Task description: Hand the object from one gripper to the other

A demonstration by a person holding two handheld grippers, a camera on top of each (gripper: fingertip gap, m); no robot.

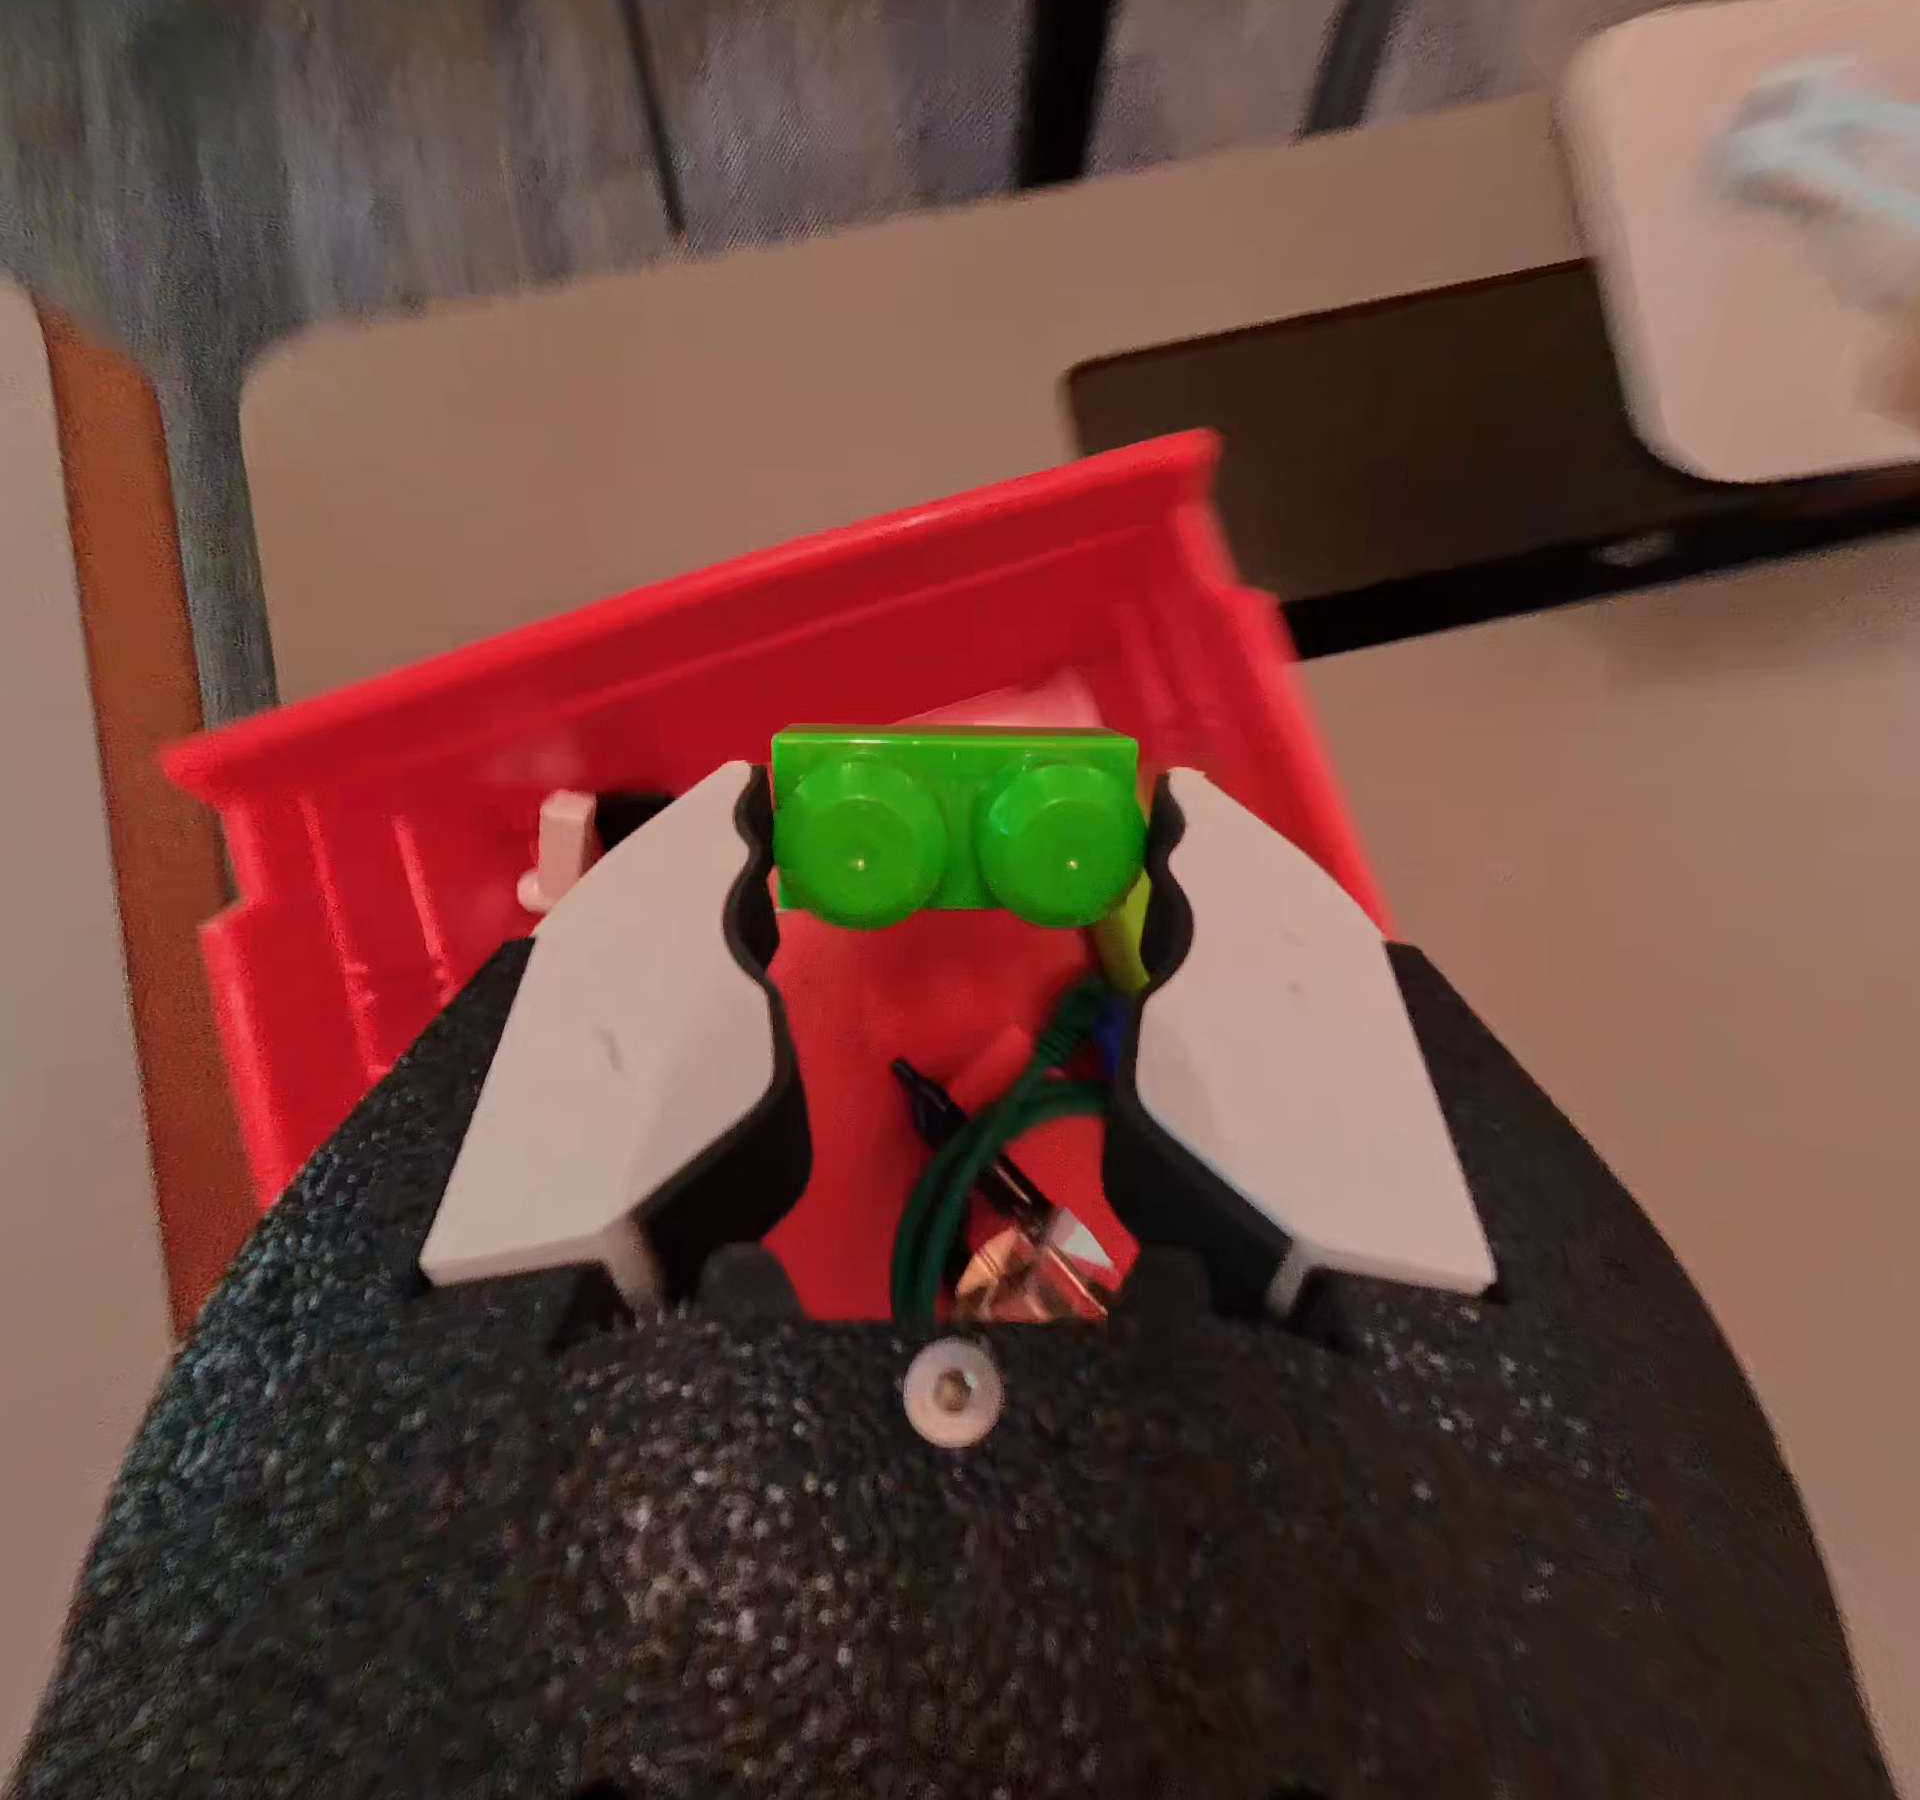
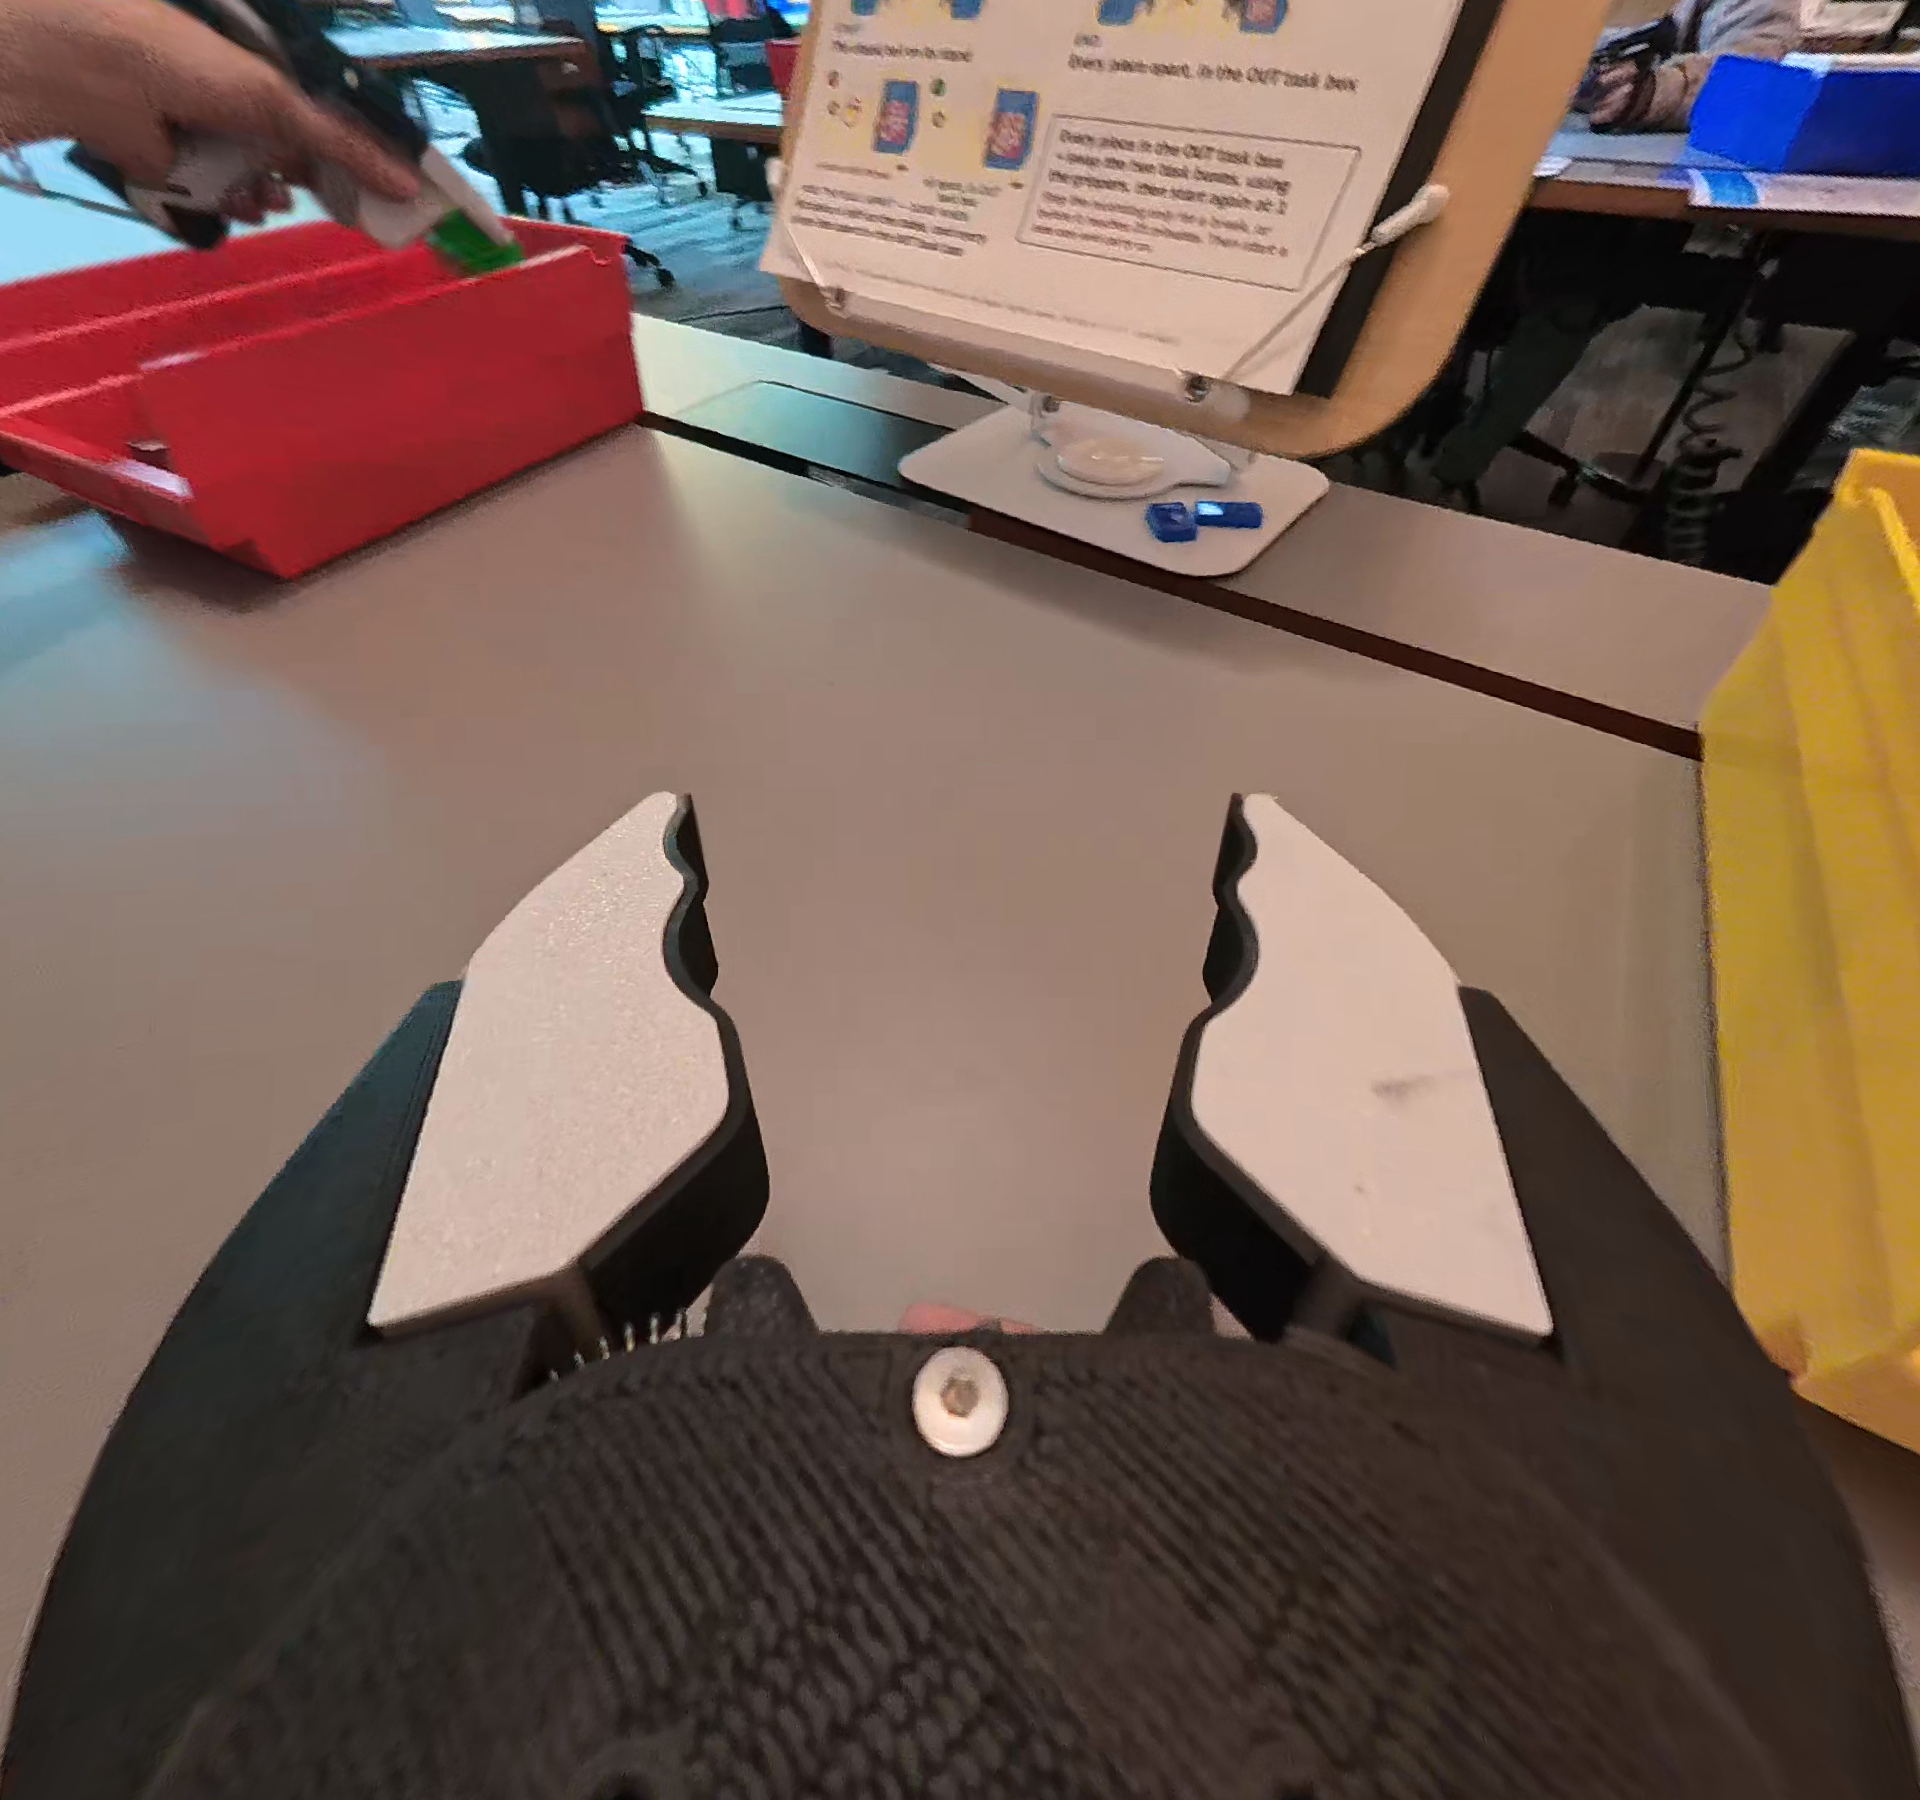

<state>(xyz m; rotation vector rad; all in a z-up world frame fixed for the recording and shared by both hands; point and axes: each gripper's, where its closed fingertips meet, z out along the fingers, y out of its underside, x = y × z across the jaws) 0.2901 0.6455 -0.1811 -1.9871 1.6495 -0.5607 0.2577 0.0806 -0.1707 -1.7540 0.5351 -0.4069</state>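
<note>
The left tongs (image 1: 956, 841) clamp the green brick (image 1: 954, 831) above the red bin (image 1: 727, 607), seemingly for handover, while the right tongs (image 2: 961, 867) wait apart over mid-tabletop (image 2: 935, 690).

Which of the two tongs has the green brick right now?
The left tongs: they are shut on the green brick above the red bin. The right tongs are open and empty over the table.

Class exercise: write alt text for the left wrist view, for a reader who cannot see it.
The left tool grips a bright green two-stud toy brick between its white fingers, above an open red plastic bin on a beige table. Green wire and small parts lie in the bin below; the picture is slightly motion-blurred.
</note>
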